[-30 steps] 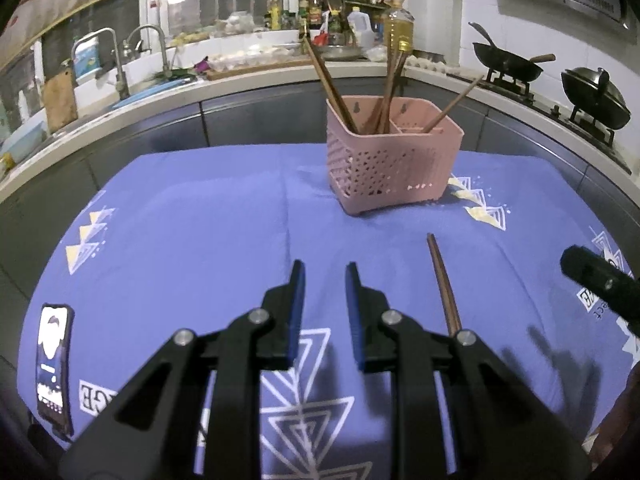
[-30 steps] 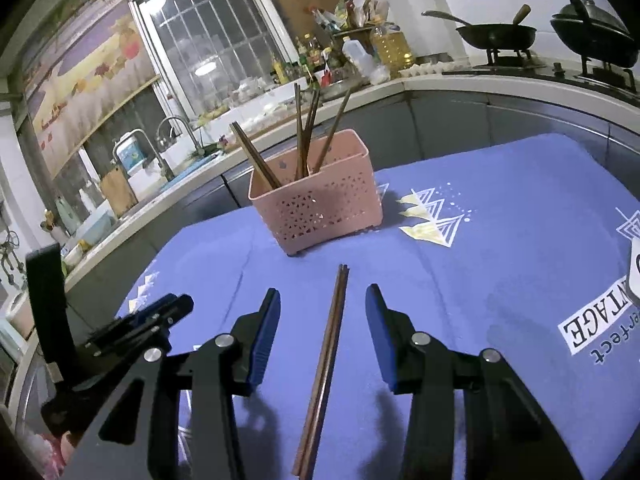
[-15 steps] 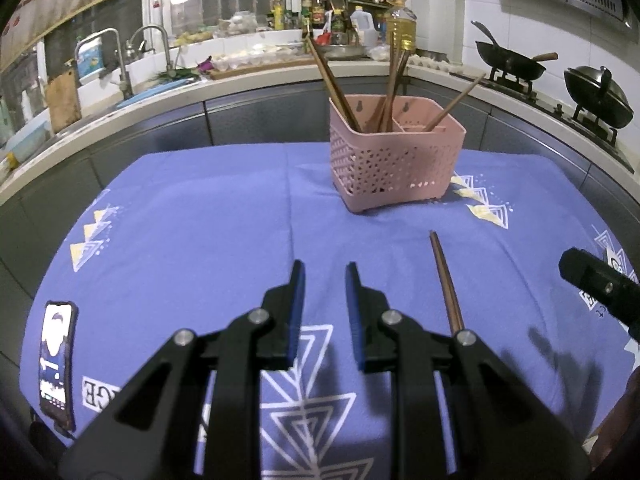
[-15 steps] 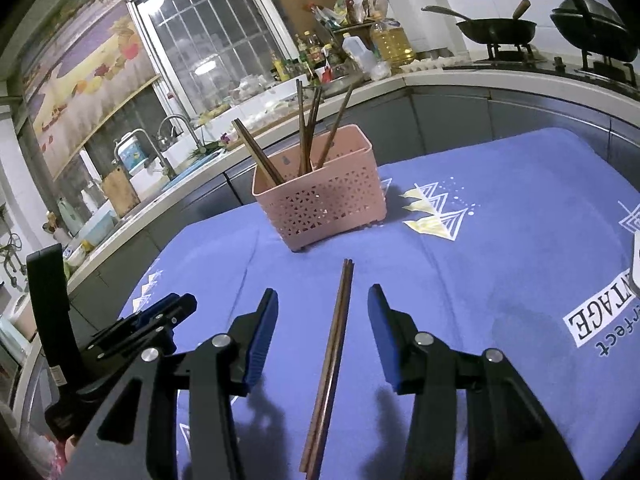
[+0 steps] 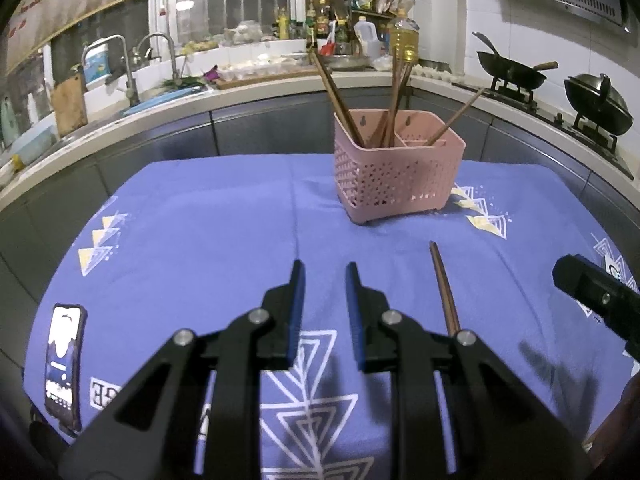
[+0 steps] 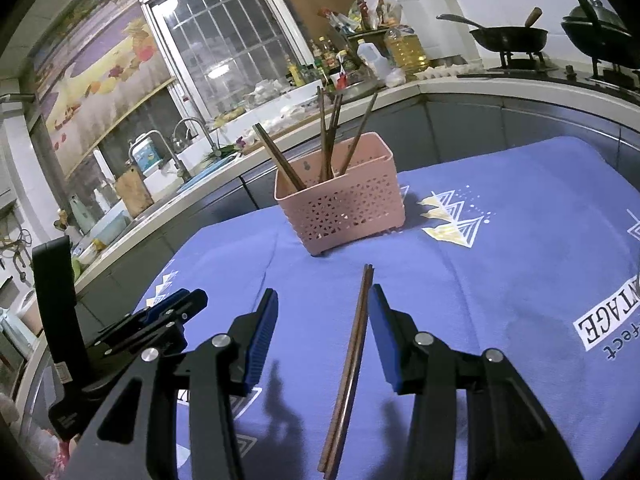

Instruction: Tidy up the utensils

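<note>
Wooden chopsticks (image 6: 352,364) flat between parted right tool (image 6: 323,312) | left tool (image 5: 321,280) opening, empty

One pink basket (image 5: 396,184) stood on the blue cloth (image 5: 208,240). About five chopsticks (image 5: 394,104) stuck up inside the basket — the exact number was hard to tell. In front of the basket lay one pair of chopsticks (image 6: 354,352) — and one phone (image 5: 64,364) further off.

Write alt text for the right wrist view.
The right tongs hang open over a pair of brown chopsticks lying on a blue tablecloth, nearer the right pad. Beyond stands a pink basket holding more chopsticks; the left tongs show at left.
</note>
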Tool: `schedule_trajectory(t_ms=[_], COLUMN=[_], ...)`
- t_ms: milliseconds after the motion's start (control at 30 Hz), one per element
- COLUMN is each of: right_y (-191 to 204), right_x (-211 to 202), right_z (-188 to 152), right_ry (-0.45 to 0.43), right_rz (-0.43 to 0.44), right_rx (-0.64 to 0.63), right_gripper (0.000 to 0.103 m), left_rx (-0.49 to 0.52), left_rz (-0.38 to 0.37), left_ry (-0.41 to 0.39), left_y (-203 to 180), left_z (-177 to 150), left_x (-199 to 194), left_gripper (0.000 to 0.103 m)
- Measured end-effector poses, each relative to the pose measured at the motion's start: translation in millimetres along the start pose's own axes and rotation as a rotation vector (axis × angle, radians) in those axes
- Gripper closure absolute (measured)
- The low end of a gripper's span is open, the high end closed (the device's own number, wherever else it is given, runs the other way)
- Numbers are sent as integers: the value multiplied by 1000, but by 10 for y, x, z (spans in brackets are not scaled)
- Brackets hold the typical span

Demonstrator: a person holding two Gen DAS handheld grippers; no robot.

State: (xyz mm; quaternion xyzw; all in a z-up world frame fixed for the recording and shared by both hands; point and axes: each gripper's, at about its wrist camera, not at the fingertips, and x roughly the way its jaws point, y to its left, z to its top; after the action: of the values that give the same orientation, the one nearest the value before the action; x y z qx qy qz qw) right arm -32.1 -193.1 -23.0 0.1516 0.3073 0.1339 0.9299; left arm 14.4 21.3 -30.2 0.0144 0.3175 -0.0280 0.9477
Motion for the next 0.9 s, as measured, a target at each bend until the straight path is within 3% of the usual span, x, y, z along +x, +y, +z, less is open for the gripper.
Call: schedule_trajectory(t_ms=[33,100,567,900], right_y=[2,1,-31,3], right_x=[1,1,-85,-10], right_z=[-3,-1,24,-17], right_ry=[1,0,-37,3], right_rz=[0,0,-19,-16], right_rx=[1,0,33,25], right_gripper=[55,53,50,50], left_rx=[-1,-3,-14,0], left_rz=[6,19,28,18], left_ry=[0,-12,-34,-12], left_y=[-14,-14,19,-18], left_z=[-4,-5,67,30], left_x=[-8,-26,-83,-29], left_gripper=[66,58,58,58])
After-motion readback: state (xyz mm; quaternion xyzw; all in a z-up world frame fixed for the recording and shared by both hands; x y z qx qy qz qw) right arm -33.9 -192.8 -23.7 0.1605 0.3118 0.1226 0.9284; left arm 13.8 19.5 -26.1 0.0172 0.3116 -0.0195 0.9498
